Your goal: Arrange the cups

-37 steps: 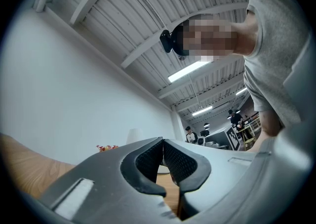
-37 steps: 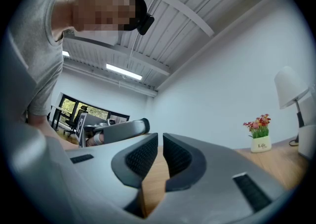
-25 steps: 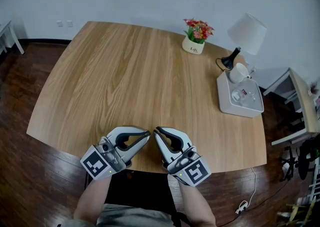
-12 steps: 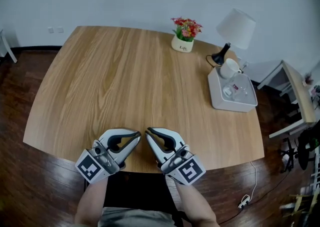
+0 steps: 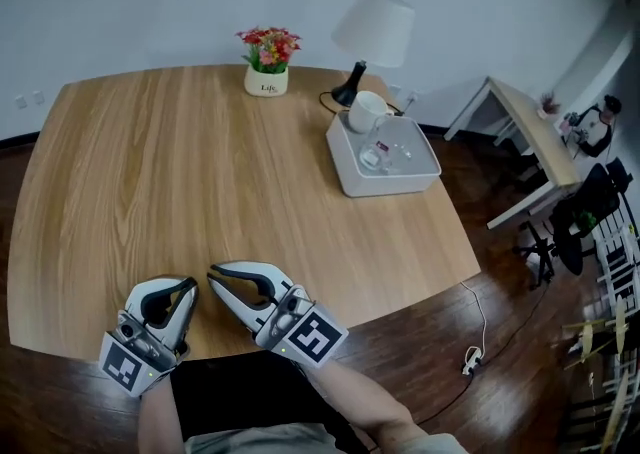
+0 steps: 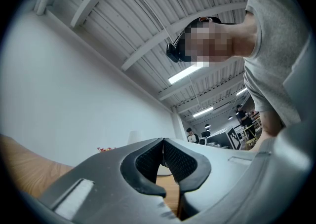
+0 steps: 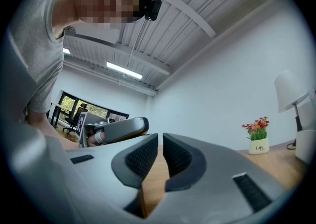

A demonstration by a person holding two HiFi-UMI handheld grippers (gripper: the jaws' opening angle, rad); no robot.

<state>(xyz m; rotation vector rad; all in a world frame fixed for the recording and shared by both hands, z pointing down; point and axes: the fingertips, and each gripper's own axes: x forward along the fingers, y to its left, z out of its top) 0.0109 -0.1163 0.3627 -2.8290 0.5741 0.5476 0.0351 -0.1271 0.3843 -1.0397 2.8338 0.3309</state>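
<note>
Lamp [image 5: 372,30] and flower pot [image 5: 267,77] near tray [image 5: 347,174] with white cup [image 5: 365,110] — clear items inside indistinct, left gripper [image 5: 191,286], right gripper [image 5: 213,271] closed, empty.

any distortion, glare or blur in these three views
Head view: wide-angle bend curves the table edges, light soft and even, no glare, all sharp. Left gripper view: fisheye circle with black corners, ceiling light strip blown out white. Right gripper view: same black corners, flower pot sharp despite the warp.
</note>
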